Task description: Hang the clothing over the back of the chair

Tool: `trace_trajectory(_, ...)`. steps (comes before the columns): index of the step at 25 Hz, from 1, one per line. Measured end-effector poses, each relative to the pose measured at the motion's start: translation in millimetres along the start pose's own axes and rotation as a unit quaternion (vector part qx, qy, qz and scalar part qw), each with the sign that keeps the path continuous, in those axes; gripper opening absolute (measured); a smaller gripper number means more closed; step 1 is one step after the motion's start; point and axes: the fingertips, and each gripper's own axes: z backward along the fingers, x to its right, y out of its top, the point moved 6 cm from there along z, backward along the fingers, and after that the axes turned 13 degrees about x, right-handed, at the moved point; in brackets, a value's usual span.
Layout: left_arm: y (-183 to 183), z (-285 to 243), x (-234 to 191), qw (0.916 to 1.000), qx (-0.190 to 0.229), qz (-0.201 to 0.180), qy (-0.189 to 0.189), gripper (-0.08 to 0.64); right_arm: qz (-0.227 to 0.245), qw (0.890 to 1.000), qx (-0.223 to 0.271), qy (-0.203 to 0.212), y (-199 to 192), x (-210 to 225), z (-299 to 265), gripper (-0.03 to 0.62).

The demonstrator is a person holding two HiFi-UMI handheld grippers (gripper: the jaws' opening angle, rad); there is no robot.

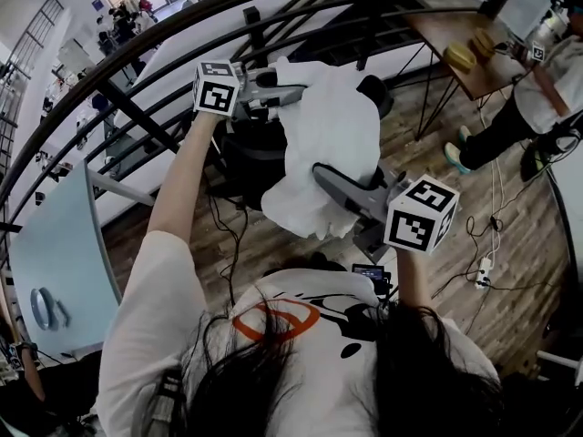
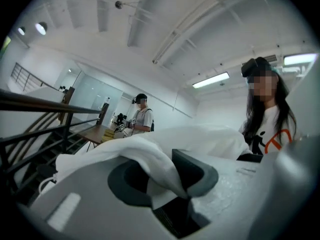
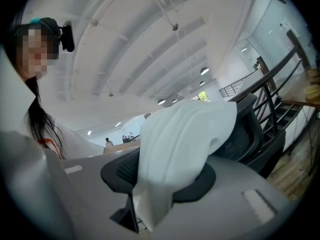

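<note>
A white garment [image 1: 330,148] hangs in the air between my two grippers, above a black office chair [image 1: 250,157]. My left gripper [image 1: 290,91] is shut on the garment's upper edge, with white cloth [image 2: 150,159] pinched between its dark pads. My right gripper [image 1: 321,173] is shut on the lower part, where a thick fold of cloth [image 3: 175,154] fills the jaws. The chair's dark back [image 3: 250,134] shows behind the cloth in the right gripper view. Most of the chair is hidden by the garment.
A black stair railing [image 1: 182,25] curves across behind the chair. A wooden table [image 1: 465,39] with yellow items stands at the upper right, with another person [image 1: 537,98] beside it. A pale blue tabletop [image 1: 55,253] lies at left. Cables and a power strip [image 1: 483,271] trail over the wood floor.
</note>
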Motion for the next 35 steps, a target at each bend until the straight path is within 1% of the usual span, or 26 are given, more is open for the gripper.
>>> trace_trajectory(2,-1.7,6.6,-0.2,0.9995,0.0,0.032,0.002,0.168,0.001,1.0,0.001,-0.001,-0.8,0.8,0.5,0.173)
trace_trajectory(4,-4.6,14.2,-3.1,0.9982,-0.001,0.059,0.003,0.242,0.003,1.0,0.001,-0.002,-0.3,0.6,1.1,0.173)
trace_trajectory(6,-9.4,23.2,-5.9,0.9964,-0.007,0.085,0.005,0.287,0.002,1.0,0.002,-0.004,-0.3,0.8,1.8,0.173)
trace_trajectory(8,-13.9,32.7,-6.7,0.9952,-0.022,0.094,0.011,0.309,-0.001,1.0,0.004,-0.006,-1.0,1.5,1.9,0.175)
trace_trajectory(11,-16.3,44.3,-8.5,0.9958,-0.038,0.078,0.027,0.315,-0.002,1.0,0.007,-0.01,-1.9,2.9,0.8,0.177)
trace_trajectory(14,-17.3,54.5,-11.2,0.9959,-0.031,0.072,0.046,0.336,0.008,1.0,0.006,-0.022,-3.0,1.9,-2.7,0.187)
trace_trajectory(16,-19.4,58.3,-9.2,0.9956,-0.029,0.069,0.056,0.338,0.015,0.999,0.006,-0.03,-3.9,1.1,-3.4,0.196)
trace_trajectory(21,-27.2,63.0,-10.8,0.9945,-0.02,0.065,0.08,0.353,0.018,0.999,0.012,-0.045,-2.4,2.8,3.2,0.205)
trace_trajectory(23,-29.9,73.7,-8.4,0.9937,-0.013,0.062,0.093,0.369,0.028,0.998,0.014,-0.056,-6.2,-2.1,3.5,0.217)
trace_trajectory(24,-31.5,79.9,-6.0,0.9928,-0.012,0.063,0.101,0.373,0.04,0.997,0.014,-0.063,-8.9,-5.7,3.2,0.236)
trace_trajectory(27,-35.9,94.9,-0.7,0.9903,-0.016,0.064,0.122,0.379,0.087,0.994,-0.002,-0.072,-17.0,-13.8,3.0,0.364)
trace_trajectory(28,-35.7,100.3,-0.5,0.9892,-0.015,0.058,0.133,0.384,0.095,0.993,-0.007,-0.071,-19.1,-15.5,3.1,0.406)
trace_trajectory(29,-34.8,106.6,-1.0,0.9876,-0.013,0.048,0.149,0.385,0.096,0.993,-0.009,-0.071,-20.6,-16.6,3.7,0.426)
trace_trajectory(31,-35.3,119.9,-1.2,0.983,-0.017,0.027,0.181,0.384,0.089,0.993,-0.004,-0.073,-22.1,-17.3,7.3,0.428)
trace_trajectory(32,-37.7,125.4,0.4,0.981,-0.025,0.021,0.191,0.384,0.086,0.993,-0.001,-0.076,-22.6,-17.1,10.3,0.428)
trace_trajectory(34,-43.9,133.8,7.4,0.979,-0.038,0.017,0.199,0.384,0.085,0.992,0.004,-0.088,-24.0,-16.2,17.6,0.423)
trace_trajectory(35,-46.3,138.1,11.3,0.9781,-0.038,0.018,0.204,0.384,0.085,0.992,0.006,-0.097,-25.0,-15.6,21.9,0.422)
